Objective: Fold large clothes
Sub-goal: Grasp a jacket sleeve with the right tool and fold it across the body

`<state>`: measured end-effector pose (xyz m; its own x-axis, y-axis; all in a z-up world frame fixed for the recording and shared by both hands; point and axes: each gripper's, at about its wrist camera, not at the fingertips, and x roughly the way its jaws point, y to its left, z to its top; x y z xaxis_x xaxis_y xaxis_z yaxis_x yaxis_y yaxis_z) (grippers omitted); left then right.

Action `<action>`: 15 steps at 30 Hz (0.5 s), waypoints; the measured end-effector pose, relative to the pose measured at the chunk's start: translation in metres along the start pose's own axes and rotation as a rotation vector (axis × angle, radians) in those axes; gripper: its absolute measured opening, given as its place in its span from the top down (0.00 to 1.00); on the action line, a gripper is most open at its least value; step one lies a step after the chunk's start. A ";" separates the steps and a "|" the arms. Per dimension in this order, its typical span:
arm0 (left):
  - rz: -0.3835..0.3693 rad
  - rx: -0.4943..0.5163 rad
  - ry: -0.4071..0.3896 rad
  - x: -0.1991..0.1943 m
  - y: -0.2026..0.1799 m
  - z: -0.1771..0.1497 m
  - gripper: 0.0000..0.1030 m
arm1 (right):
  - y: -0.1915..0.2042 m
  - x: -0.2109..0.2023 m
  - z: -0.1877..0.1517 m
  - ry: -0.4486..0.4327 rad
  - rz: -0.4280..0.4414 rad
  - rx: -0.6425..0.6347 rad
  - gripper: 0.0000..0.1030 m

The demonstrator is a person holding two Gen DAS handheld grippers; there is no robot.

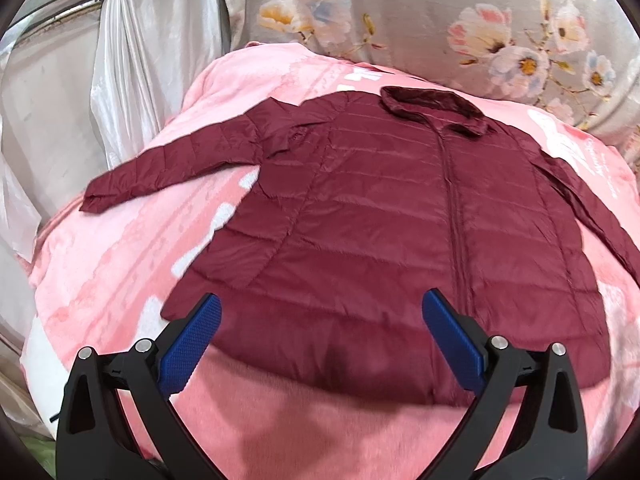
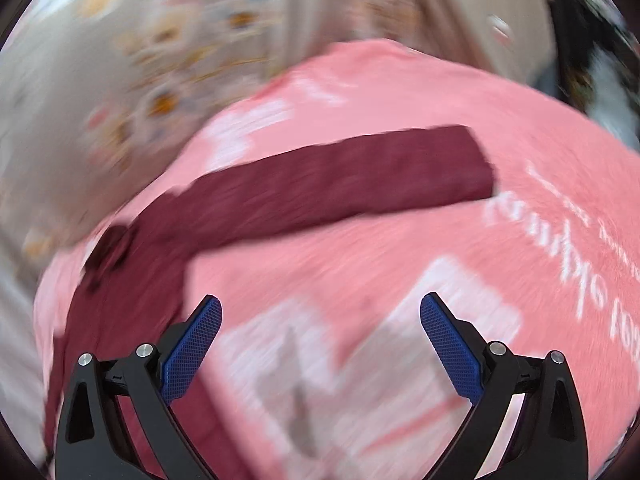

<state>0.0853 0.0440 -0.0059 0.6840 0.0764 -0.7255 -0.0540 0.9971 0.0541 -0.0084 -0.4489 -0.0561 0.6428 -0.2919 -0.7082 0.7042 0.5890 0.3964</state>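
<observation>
Bed covered by a pink fleece blanket [image 1: 120, 264] printed with white patches and lettering. A maroon quilted jacket [image 1: 392, 216] lies flat on the blanket, front up and zipped, collar toward the floral bedding [image 1: 420, 12], one sleeve [image 2: 340, 176] stretched sideways.

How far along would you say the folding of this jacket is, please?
Done: the maroon jacket lies flat, zipped, front up on the pink blanket, both sleeves spread outward. In hand: nothing; the left tongs and right tongs are open and empty. Left: all folds, probably starting with the right sleeve.
</observation>
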 end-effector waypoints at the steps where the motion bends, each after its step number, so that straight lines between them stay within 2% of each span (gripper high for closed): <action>1: 0.021 0.004 -0.004 0.004 -0.001 0.003 0.05 | -0.011 0.011 0.010 0.010 -0.003 0.038 0.06; 4: 0.068 0.018 0.001 0.021 -0.002 0.012 0.05 | -0.034 0.040 0.030 0.035 -0.014 0.135 0.07; 7: 0.104 0.019 0.012 0.037 -0.002 0.019 0.05 | -0.045 0.064 0.042 0.049 -0.042 0.186 0.15; 9: 0.121 0.020 0.017 0.045 -0.001 0.023 0.05 | -0.050 0.070 0.050 0.005 -0.061 0.211 0.23; 10: 0.126 0.021 0.018 0.049 0.000 0.024 0.05 | -0.049 0.071 0.054 -0.021 -0.070 0.214 0.35; 11: 0.132 0.022 0.019 0.053 0.000 0.026 0.05 | -0.048 0.074 0.060 -0.036 -0.061 0.215 0.57; 12: 0.138 0.023 0.020 0.056 0.001 0.028 0.05 | -0.047 0.076 0.065 -0.037 -0.046 0.221 0.69; 13: 0.141 0.024 0.020 0.058 0.001 0.029 0.05 | -0.045 0.078 0.070 -0.040 -0.029 0.226 0.87; 14: 0.146 0.024 0.019 0.062 0.001 0.031 0.05 | -0.035 0.078 0.077 -0.057 -0.008 0.220 0.92; 15: 0.150 0.025 0.020 0.064 0.000 0.033 0.05 | -0.023 0.073 0.082 -0.086 0.003 0.189 0.93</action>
<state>0.1531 0.0494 -0.0302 0.6550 0.2247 -0.7215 -0.1358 0.9742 0.1801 0.0477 -0.5458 -0.0688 0.6623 -0.3584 -0.6580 0.7414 0.4406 0.5062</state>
